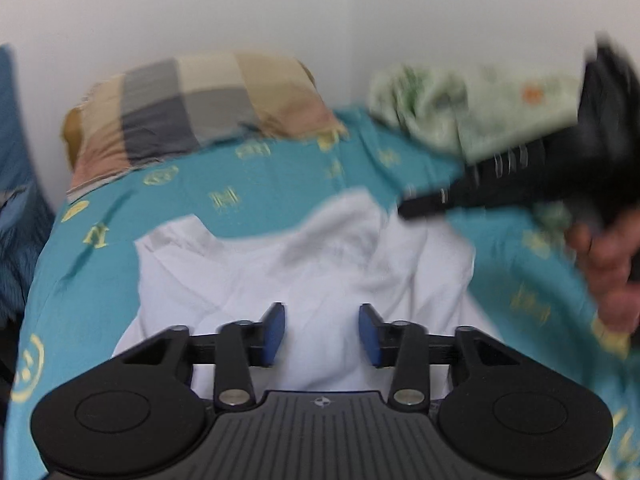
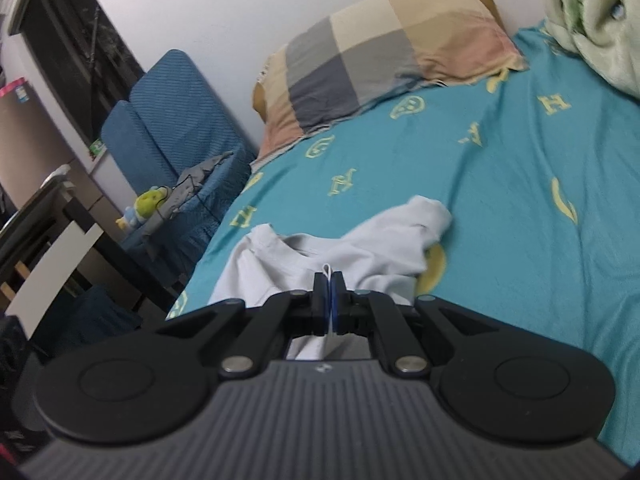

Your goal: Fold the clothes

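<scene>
The left gripper (image 1: 322, 332) stands released, its two blue pads (image 1: 275, 334) well apart with nothing between them, hovering just above the white shirt (image 1: 300, 272). The right gripper (image 2: 329, 300) is clenched: its jaws are pressed together on a thin fold of the shirt's fabric, which sticks up between the pads and hangs down behind them. In the left wrist view the same gripper shows as a blurred black shape reaching in from the right, over the far right part of the shirt, with the person's hand (image 1: 608, 264) wrapped around its grip. The shirt lies rumpled near the close edge of the bed. In the right wrist view its neck opening faces the gripper and one short sleeve (image 2: 432, 212) is flung out to the right. Under it is a teal bed sheet (image 1: 260, 192) printed with yellow letters and smiley faces. A checked pillow (image 1: 200, 108) in grey, beige and pink sits at the head of the bed against the white wall (image 1: 280, 12). A pale green blanket (image 1: 480, 116) is bunched in the far right corner. Beside the bed, to the left, stands a blue striped chair (image 2: 172, 112) with a yellow plush toy (image 2: 144, 204) and a grey cloth on its seat.
</scene>
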`<state>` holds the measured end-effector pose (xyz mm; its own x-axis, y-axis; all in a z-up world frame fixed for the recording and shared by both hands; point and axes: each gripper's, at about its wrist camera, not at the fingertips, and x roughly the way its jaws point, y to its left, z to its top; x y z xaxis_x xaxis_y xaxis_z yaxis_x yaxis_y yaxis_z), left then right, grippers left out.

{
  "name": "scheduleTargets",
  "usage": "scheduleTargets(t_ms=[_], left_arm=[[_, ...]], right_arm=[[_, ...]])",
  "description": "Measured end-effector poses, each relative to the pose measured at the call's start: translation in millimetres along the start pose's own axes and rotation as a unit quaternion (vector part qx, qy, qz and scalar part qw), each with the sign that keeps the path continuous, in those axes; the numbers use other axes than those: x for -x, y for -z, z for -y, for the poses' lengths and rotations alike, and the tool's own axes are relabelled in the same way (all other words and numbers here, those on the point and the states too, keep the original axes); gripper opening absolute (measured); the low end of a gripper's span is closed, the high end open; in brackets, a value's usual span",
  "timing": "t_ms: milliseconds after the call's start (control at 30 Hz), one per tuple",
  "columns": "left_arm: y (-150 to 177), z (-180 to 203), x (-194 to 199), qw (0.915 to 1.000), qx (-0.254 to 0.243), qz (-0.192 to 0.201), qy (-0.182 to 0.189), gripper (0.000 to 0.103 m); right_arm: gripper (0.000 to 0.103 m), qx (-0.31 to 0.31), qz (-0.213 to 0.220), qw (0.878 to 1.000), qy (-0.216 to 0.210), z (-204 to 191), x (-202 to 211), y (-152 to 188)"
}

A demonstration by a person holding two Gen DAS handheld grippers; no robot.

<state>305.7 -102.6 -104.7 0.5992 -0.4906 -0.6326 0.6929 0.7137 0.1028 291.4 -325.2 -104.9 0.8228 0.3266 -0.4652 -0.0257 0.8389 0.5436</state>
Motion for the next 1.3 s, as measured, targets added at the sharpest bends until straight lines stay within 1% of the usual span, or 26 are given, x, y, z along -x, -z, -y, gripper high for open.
scheduleTargets(t_ms=[33, 67, 100, 167, 233, 300, 367, 433, 533, 567, 600, 667, 700, 733, 767, 833, 867, 900, 933, 967, 1033, 1067, 1100, 1200, 1267, 1300], left_arm=[[1.0, 4.5, 0.0, 0.9997, -0.022, -0.006, -0.001, 0.002], [2.5, 8.4, 4.5, 0.9993, -0.037, 0.000, -0.009, 0.001], [3.7, 9.7, 12.3, 0.9991, -0.039, 0.011, -0.012, 0.001], [6.2, 10.7, 39.2, 0.9987, -0.022, 0.046, -0.005, 0.001], [12.6, 18.1, 70.4, 0.9962, -0.016, 0.085, 0.011, 0.001], [20.5, 25.0, 88.3, 0.9953, 0.000, 0.092, 0.029, 0.001], [32.3, 34.7, 84.0, 0.9970, 0.008, 0.069, 0.034, 0.001], [44.0, 43.7, 77.2, 0.9983, 0.017, 0.043, 0.034, 0.001], [58.6, 46.3, 58.9, 0.9988, 0.047, -0.009, 0.004, 0.005], [61.9, 44.1, 58.0, 0.9979, 0.061, -0.022, -0.001, 0.008], [64.0, 40.3, 63.1, 0.9969, 0.072, -0.029, -0.002, 0.010], [67.1, 31.6, 89.0, 0.9954, 0.088, -0.033, -0.013, 0.019], [68.4, 27.4, 104.1, 0.9947, 0.095, -0.034, -0.021, 0.028], [69.7, 23.3, 119.1, 0.9938, 0.101, -0.035, -0.028, 0.037], [71.0, 19.1, 134.2, 0.9929, 0.108, -0.036, -0.035, 0.039], [78.7, 10.8, 167.4, 0.9904, 0.121, -0.050, -0.044, 0.049], [83.6, 6.6, 184.7, 0.9890, 0.127, -0.059, -0.047, 0.050], [89.5, 2.6, 201.6, 0.9874, 0.133, -0.070, -0.051, 0.051], [97.4, -1.0, 217.7, 0.9855, 0.138, -0.081, -0.056, 0.055], [105.1, -5.0, 231.3, 0.9834, 0.144, -0.094, -0.060, 0.056], [121.9, -11.1, 253.9, 0.9781, 0.159, -0.122, -0.056, 0.063], [130.4, -13.6, 262.1, 0.9756, 0.161, -0.140, -0.051, 0.065], [138.5, -15.0, 269.6, 0.9735, 0.160, -0.153, -0.056, 0.065], [163.8, -24.1, 284.0, 0.9689, 0.163, -0.170, -0.076, 0.066], [184.9, -34.5, 289.2, 0.9651, 0.173, -0.175, -0.089, 0.068], [196.0, -40.2, 291.3, 0.9618, 0.185, -0.180, -0.093, 0.069]], right_arm=[[0.004, -0.004, 0.000, 1.000, -0.001, 1.2, -1.0, 0.4], [0.004, -0.007, 0.001, 1.000, -0.001, 1.5, -1.8, 0.7], [0.004, -0.010, 0.001, 1.000, -0.002, 1.8, -2.7, 1.0], [0.004, -0.012, 0.018, 1.000, -0.013, -2.4, 1.0, -2.0], [0.004, -0.014, 0.049, 0.998, -0.027, -6.9, 9.7, -9.3], [0.004, -0.005, 0.075, 0.997, -0.024, -9.6, 16.5, -15.1], [0.004, 0.011, 0.086, 0.996, -0.002, -8.3, 16.0, -15.5], [0.004, 0.012, 0.077, 0.997, 0.016, 0.9, 6.0, -8.4], [0.006, 0.013, 0.024, 0.999, 0.046, 16.7, -20.4, 13.7], [0.007, 0.008, 0.003, 0.999, 0.052, 21.1, -28.5, 21.3], [0.007, 0.002, -0.010, 0.999, 0.053, 23.9, -32.4, 26.0], [0.008, -0.015, -0.015, 0.999, 0.050, 21.5, -27.7, 24.0], [0.010, -0.023, -0.015, 0.999, 0.043, 17.8, -21.6, 20.8], [0.016, -0.031, -0.015, 0.999, 0.034, 13.1, -13.9, 16.9], [0.023, -0.033, -0.011, 0.999, 0.028, 6.6, -4.0, 13.2], [0.060, -0.019, 0.005, 0.999, 0.029, -12.0, 21.7, 7.3], [0.064, -0.010, 0.010, 0.999, 0.032, -22.0, 36.1, 5.8], [0.067, -0.002, 0.010, 0.999, 0.032, -31.2, 51.5, 6.0], [0.067, 0.004, 0.009, 0.999, 0.031, -40.0, 67.1, 7.2], [0.067, 0.005, 0.004, 1.000, 0.031, -46.9, 83.3, 10.5], [0.067, 0.001, -0.013, 0.999, 0.030, -57.7, 115.9, 21.9], [0.067, -0.001, -0.024, 0.999, 0.030, -62.4, 131.8, 30.0], [0.068, -0.004, -0.040, 0.999, 0.027, -66.4, 146.9, 40.0], [0.068, -0.012, -0.090, 0.996, 0.018, -78.1, 187.6, 79.5], [0.068, -0.016, -0.115, 0.993, 0.007, -80.8, 204.9, 107.1], [0.068, -0.019, -0.126, 0.992, 0.001, -81.6, 212.5, 120.9]])
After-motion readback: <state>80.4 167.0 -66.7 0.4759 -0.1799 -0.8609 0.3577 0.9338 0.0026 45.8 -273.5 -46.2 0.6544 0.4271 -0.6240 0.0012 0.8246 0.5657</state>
